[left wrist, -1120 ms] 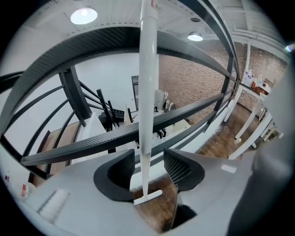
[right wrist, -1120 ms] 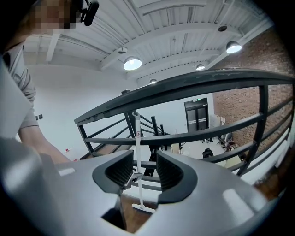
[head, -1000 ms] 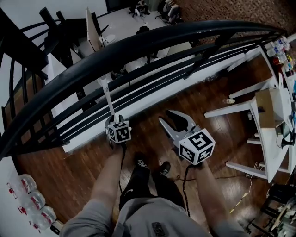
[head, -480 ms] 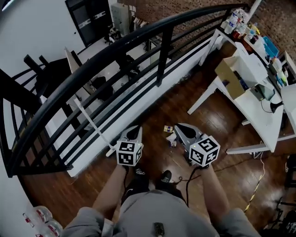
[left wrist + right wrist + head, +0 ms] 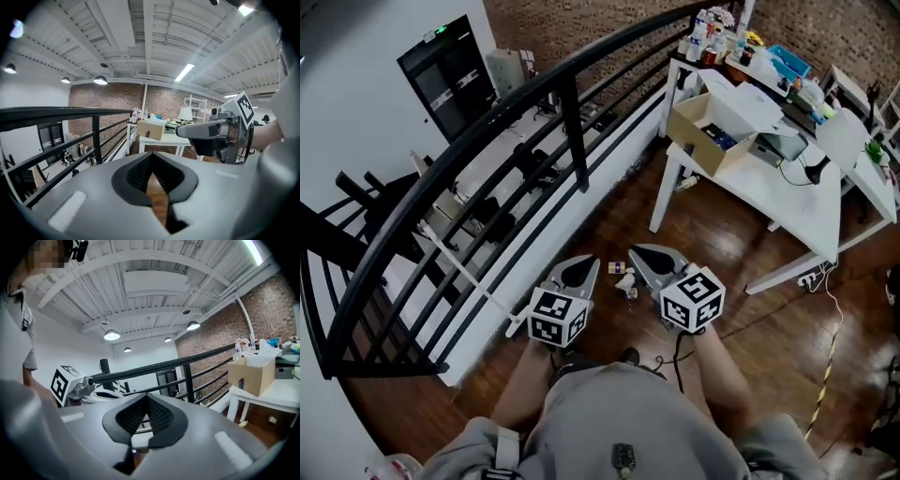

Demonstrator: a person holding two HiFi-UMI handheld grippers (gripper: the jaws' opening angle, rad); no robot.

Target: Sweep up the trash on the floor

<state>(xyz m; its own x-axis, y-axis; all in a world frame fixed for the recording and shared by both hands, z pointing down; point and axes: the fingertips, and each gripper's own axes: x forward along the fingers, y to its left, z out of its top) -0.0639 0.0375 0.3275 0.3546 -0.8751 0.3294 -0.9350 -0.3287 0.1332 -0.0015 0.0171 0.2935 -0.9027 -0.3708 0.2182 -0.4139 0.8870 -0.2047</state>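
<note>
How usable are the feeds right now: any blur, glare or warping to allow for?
Head view: dim, fisheye bows the railing; the trash is small but not blurred. Left gripper view: the strip light glares, corners go dark. Right gripper view: the ceiling lamp is blown out, corners dark too.

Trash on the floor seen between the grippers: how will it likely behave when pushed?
The trash looks like small crumpled scraps, so probably light, sliding easily on the glossy wooden floor. Its pieces lie loose, so they may scatter.
</note>
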